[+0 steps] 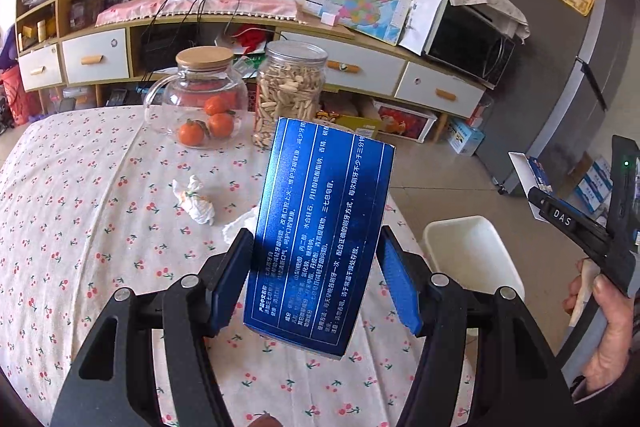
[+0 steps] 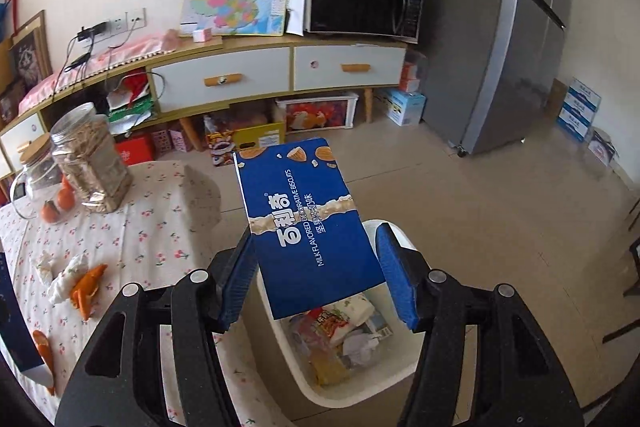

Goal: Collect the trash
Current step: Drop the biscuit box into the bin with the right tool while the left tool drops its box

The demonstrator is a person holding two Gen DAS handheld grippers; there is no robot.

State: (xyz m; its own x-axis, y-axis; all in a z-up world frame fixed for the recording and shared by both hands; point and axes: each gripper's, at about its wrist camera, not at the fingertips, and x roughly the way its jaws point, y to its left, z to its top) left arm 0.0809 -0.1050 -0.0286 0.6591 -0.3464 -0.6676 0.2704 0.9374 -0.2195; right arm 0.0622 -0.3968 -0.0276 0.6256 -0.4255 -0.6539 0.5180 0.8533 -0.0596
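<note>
Gripping with the left gripper [image 1: 314, 233], I have its ribbed blue pads clamped on the long sides of a glossy dark-blue carton [image 1: 316, 187], a slim rectangular box covered in fine white print, tilted slightly to the right. Beneath and ahead of it lies a soft cotton tablecloth [image 1: 80, 207] dotted with small red cherries. Ahead-left of the jaws sits a crumpled white tissue [image 1: 196, 205], twisted into a lump. Farther out stand a round glass jug [image 1: 200, 99] with a wooden lid, oranges inside, and a clear ribbed plastic jar [image 1: 290, 91] packed with pale seeds.

On the right gripper [image 2: 316, 231], a flat blue biscuit box [image 2: 304, 211] of smooth printed card sits between the pads. The left pad touches its edge; I cannot tell whether the right pad presses it. Directly below hangs the open mouth of a white plastic bin [image 2: 400, 379], rounded at the corners, holding wrappers and wadded paper. To the left, curled orange peel [image 2: 88, 291] lies on the cloth.
</note>
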